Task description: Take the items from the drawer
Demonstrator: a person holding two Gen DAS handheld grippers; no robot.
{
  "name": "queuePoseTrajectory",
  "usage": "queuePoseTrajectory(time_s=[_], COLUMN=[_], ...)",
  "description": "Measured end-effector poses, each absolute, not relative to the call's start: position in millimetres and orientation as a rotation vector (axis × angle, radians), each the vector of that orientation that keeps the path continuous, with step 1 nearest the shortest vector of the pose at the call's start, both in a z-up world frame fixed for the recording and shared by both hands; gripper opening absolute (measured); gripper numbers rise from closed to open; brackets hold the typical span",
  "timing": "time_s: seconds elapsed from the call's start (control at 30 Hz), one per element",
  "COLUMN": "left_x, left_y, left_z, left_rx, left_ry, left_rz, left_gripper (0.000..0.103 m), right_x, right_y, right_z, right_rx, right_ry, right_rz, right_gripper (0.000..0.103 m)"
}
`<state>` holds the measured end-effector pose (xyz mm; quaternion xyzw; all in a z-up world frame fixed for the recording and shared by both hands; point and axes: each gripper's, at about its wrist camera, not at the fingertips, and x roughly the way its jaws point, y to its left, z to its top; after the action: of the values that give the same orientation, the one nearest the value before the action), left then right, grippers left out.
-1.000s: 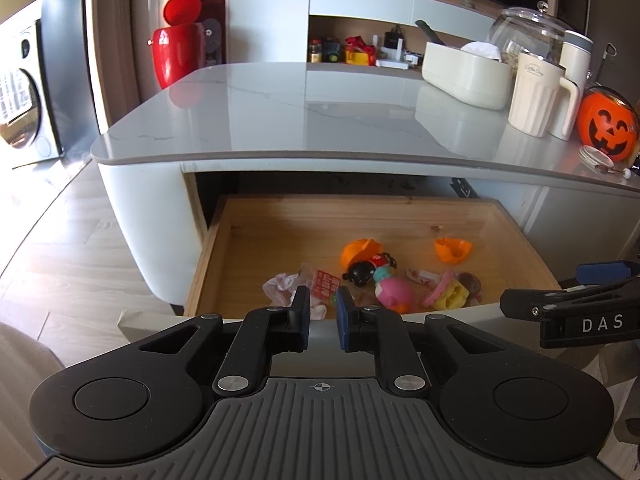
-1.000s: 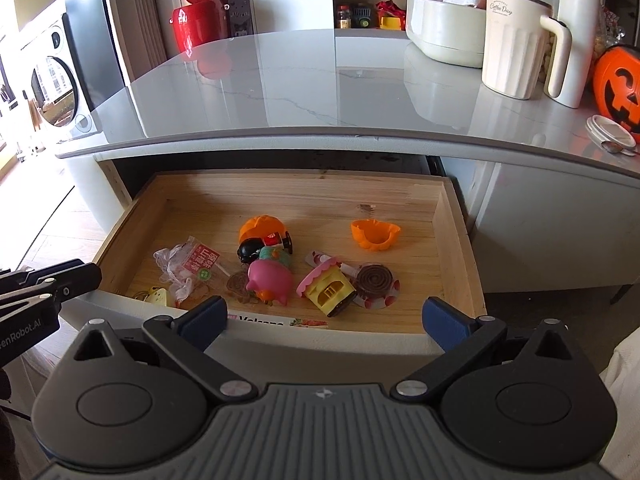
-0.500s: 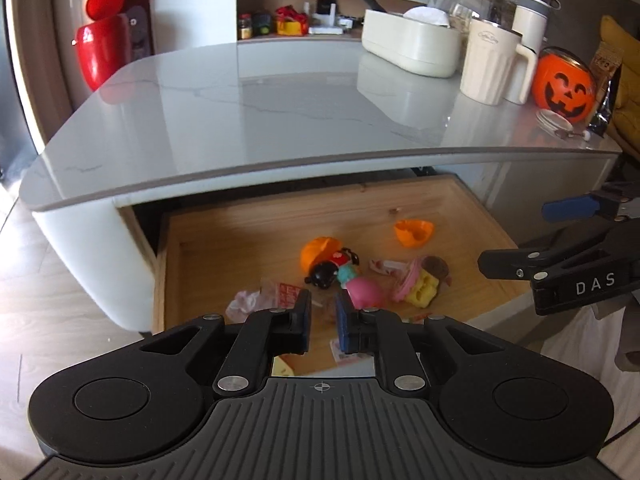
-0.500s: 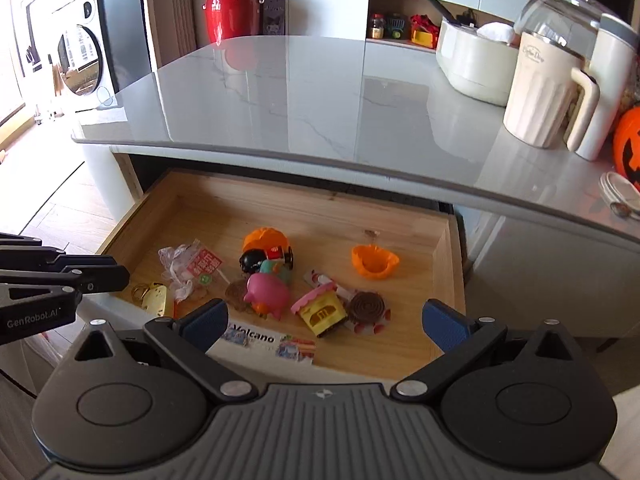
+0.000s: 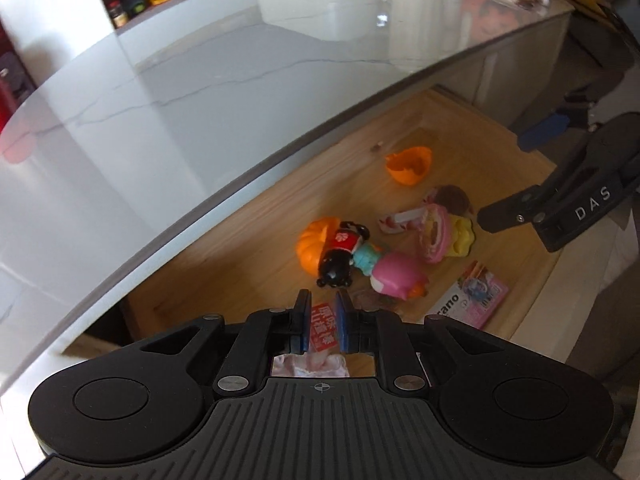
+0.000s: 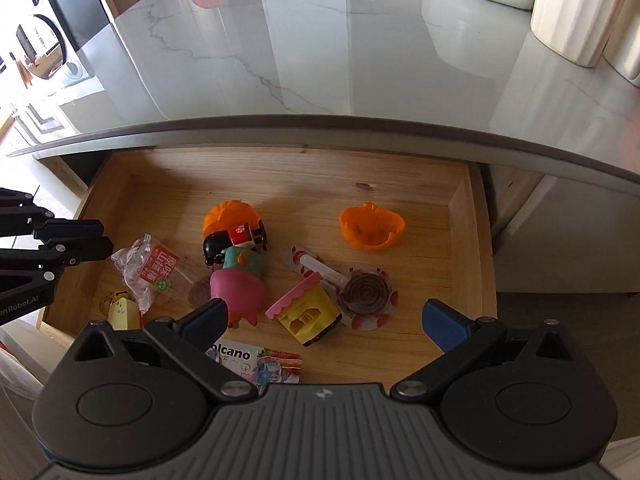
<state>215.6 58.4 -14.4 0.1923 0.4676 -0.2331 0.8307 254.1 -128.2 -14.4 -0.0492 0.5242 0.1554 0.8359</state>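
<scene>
The wooden drawer (image 6: 472,240) stands pulled out under the marble counter. Inside lie a clear snack bag with a red label (image 6: 154,270), a pink toy (image 6: 238,292), a black and red figure (image 6: 234,240), an orange pumpkin half (image 6: 372,228), a yellow toy house (image 6: 306,312) and a swirl lollipop (image 6: 366,292). My left gripper (image 5: 323,322) hovers over the drawer's left front, jaws nearly shut with a narrow gap, the red label (image 5: 323,326) seen between them. My right gripper (image 6: 324,316) hangs wide open above the toy house, holding nothing.
A pink "Volcano" card (image 6: 256,364) lies at the drawer's front edge, a yellow keyring toy (image 6: 120,312) in the front left corner. The counter (image 6: 320,60) overhangs the drawer's back. A cream jug (image 6: 576,8) stands at its far right.
Both grippers have risen and tilted down over the drawer, moving closer to the items. The left gripper now looks down at the snack bag; jaw openings are unchanged.
</scene>
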Motion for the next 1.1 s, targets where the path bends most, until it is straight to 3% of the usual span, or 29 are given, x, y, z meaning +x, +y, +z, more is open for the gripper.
queuePoseTrajectory(time_s=[0.33, 0.5, 0.7, 0.77, 0.93, 1.1], left_x=[230, 235, 226, 224, 225, 234], left_y=[57, 58, 68, 77, 91, 90], left_z=[-26, -23, 0, 5, -15, -33], left_rx=[0.315, 0.294, 0.288, 0.254, 0.294, 0.342], left_ry=[0.983, 1.012, 1.004, 1.014, 1.123, 1.188], left_rz=[-0.532, -0.55, -0.466, -0.432, -0.349, -0.359], left_gripper=[0.015, 0.015, 0.016, 0.016, 0.016, 0.016], right_x=[264, 266, 251, 253, 283, 278], right_y=[-137, -111, -82, -78, -75, -76], right_z=[-20, -18, 4, -5, -3, 23], right_rx=[-0.022, -0.211, -0.387, -0.433, -0.286, -0.247], right_ry=[1.15, 1.168, 0.905, 0.951, 1.118, 0.998], right_rz=[0.293, 0.315, 0.706, 0.729, 0.728, 0.722], right_gripper=[0.103, 0.103, 0.103, 0.103, 0.103, 0.103])
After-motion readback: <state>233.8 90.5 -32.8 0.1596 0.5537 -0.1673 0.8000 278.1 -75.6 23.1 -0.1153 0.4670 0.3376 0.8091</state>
